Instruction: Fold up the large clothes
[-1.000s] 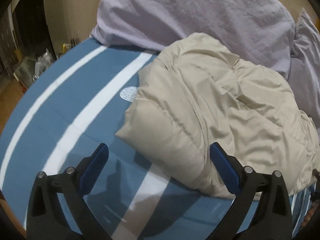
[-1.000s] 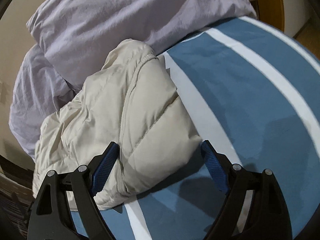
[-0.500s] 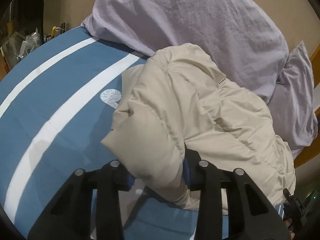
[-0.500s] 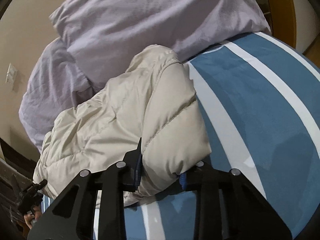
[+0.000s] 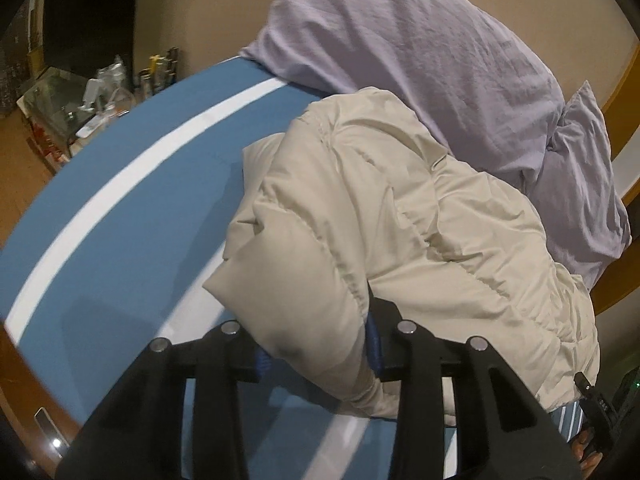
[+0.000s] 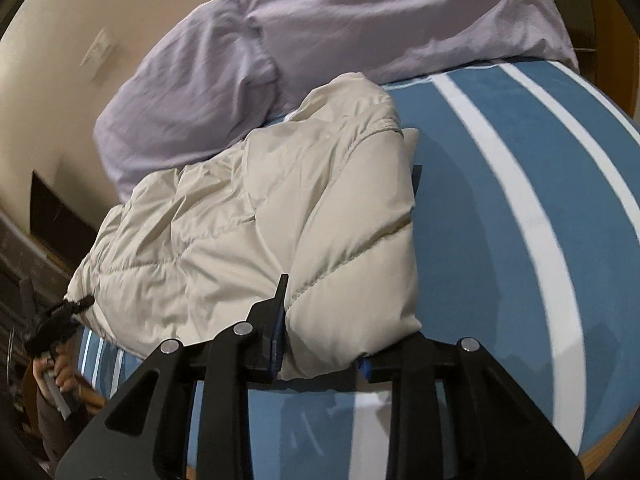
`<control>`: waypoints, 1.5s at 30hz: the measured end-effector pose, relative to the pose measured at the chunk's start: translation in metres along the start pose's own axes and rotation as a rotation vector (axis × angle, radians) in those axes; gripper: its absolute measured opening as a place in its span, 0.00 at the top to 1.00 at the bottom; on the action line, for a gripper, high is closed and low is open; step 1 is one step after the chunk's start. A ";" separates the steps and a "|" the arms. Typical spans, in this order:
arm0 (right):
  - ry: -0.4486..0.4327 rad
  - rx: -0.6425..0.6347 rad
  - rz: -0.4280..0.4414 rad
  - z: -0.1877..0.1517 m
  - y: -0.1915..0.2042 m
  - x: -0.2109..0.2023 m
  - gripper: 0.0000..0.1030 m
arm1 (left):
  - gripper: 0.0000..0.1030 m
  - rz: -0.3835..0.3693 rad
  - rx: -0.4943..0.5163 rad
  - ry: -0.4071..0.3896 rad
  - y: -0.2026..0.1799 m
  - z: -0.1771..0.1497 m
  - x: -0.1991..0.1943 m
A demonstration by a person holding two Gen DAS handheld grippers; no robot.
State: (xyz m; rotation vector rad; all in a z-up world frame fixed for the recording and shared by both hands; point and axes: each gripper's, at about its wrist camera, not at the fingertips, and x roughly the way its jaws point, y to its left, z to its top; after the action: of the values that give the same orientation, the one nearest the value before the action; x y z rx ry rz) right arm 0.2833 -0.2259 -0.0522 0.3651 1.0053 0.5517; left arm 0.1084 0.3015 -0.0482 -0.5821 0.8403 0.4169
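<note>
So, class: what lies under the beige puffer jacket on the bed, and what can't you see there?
The beige puffer jacket rests on a blue bedspread with white stripes; lilac pillows sit behind it. The spread beneath the jacket's bulk is covered.

Hidden or cut off

We see the left gripper's blue pads mostly buried in the jacket; table clutter is too small.

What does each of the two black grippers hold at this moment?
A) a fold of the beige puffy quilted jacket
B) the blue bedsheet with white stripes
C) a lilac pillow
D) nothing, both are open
A: the left gripper and the right gripper each pinch an edge of the beige puffy quilted jacket between blue pads.
</note>
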 end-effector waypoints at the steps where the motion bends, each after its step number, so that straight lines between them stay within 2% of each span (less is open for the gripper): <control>1: 0.001 -0.015 0.000 -0.005 0.003 -0.002 0.72 | 0.63 0.007 -0.002 0.000 0.006 -0.005 -0.005; 4: 0.002 -0.050 -0.027 -0.013 0.009 -0.007 0.68 | 0.56 0.030 -0.014 0.003 0.012 -0.012 -0.007; 6: 0.017 -0.017 -0.029 -0.012 0.004 -0.011 0.63 | 0.51 0.055 -0.015 -0.009 0.014 -0.016 -0.008; 8: 0.018 0.006 -0.053 -0.010 0.001 -0.016 0.48 | 0.42 0.086 -0.013 -0.026 0.013 -0.018 -0.010; 9: -0.002 0.002 -0.085 -0.010 0.001 -0.021 0.44 | 0.39 0.092 -0.013 -0.030 0.014 -0.018 -0.010; 11: -0.058 -0.024 -0.152 -0.010 0.002 -0.033 0.36 | 0.26 0.093 -0.024 -0.034 0.015 -0.018 -0.011; 12: -0.081 -0.031 -0.170 -0.009 0.003 -0.039 0.36 | 0.25 0.091 -0.033 -0.035 0.017 -0.018 -0.011; 17: -0.105 -0.077 -0.152 -0.004 0.020 -0.043 0.36 | 0.18 0.065 -0.083 -0.005 0.020 -0.019 -0.002; 26: -0.075 -0.308 -0.112 -0.023 0.096 -0.001 0.36 | 0.18 0.000 -0.151 0.008 0.014 -0.020 0.012; 29: -0.056 -0.380 -0.133 -0.032 0.108 0.015 0.36 | 0.19 -0.003 -0.161 0.000 0.010 -0.019 0.014; 33: -0.051 -0.402 -0.174 -0.038 0.108 0.029 0.36 | 0.24 -0.005 -0.175 -0.014 0.009 -0.017 0.014; 36: -0.048 -0.410 -0.202 -0.042 0.106 0.039 0.36 | 0.35 -0.012 -0.193 -0.027 0.011 -0.016 0.013; 41: -0.066 -0.447 -0.248 -0.051 0.106 0.051 0.33 | 0.63 -0.061 -0.218 -0.055 0.014 -0.009 0.002; 45: -0.074 -0.454 -0.270 -0.054 0.108 0.056 0.31 | 0.69 -0.110 -0.198 -0.091 0.000 0.002 -0.016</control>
State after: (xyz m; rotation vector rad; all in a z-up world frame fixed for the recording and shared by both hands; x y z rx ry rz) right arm 0.2311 -0.1036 -0.0604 -0.1515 0.8131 0.4991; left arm 0.0999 0.3010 -0.0339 -0.7833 0.6805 0.4251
